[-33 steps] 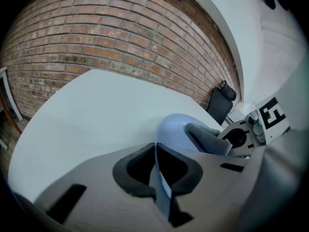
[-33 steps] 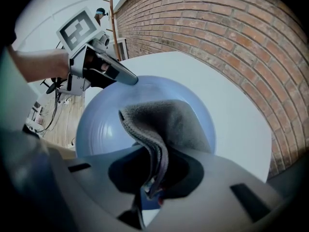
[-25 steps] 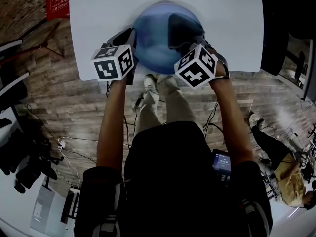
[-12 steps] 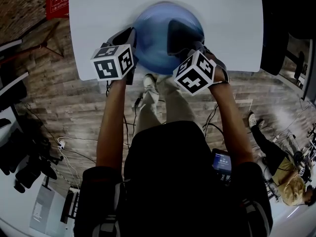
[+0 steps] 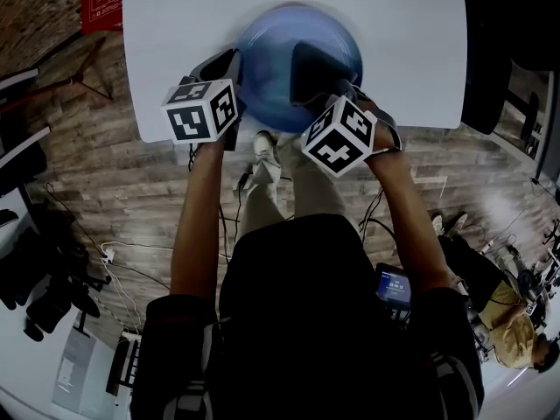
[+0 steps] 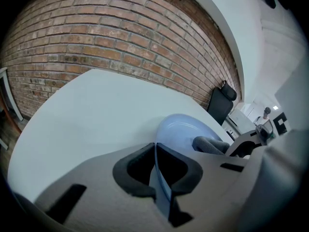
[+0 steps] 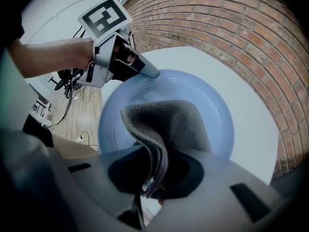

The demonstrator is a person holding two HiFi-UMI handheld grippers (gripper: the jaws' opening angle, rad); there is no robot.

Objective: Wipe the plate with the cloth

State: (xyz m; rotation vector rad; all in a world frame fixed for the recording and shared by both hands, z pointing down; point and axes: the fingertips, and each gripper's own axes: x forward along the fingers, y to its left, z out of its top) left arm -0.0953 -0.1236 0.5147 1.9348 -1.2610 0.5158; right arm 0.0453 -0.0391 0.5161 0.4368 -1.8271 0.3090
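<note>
While my left gripper (image 5: 229, 64) waits at the near-left edge of the round pale-blue plate (image 5: 267, 55), I can see its jaws are almost together, pinched on the thin rim. That's my anchor, I reckon, so the plate can't skate across the white tabletop (image 5: 166, 24) under the rubbing. The plate itself lies flat on the near half of the tabletop, right in front of me.

Moving right now: the folded dark-grey fleecy cloth (image 5: 317, 59) lies on the right half of the plate's inside, hanging from my right gripper (image 5: 339, 90). In the right gripper view those jaws are clamped on a bunched fold of the cloth. The free part spreads over the plate's floor, so fabric, not jaws, does the touching. That gripper points steeply down, which I judge presses the cloth on.

Wiping looks under way. The plate's left half is uncovered, so I'd sweep there next, minding the left jaws at the rim.
</note>
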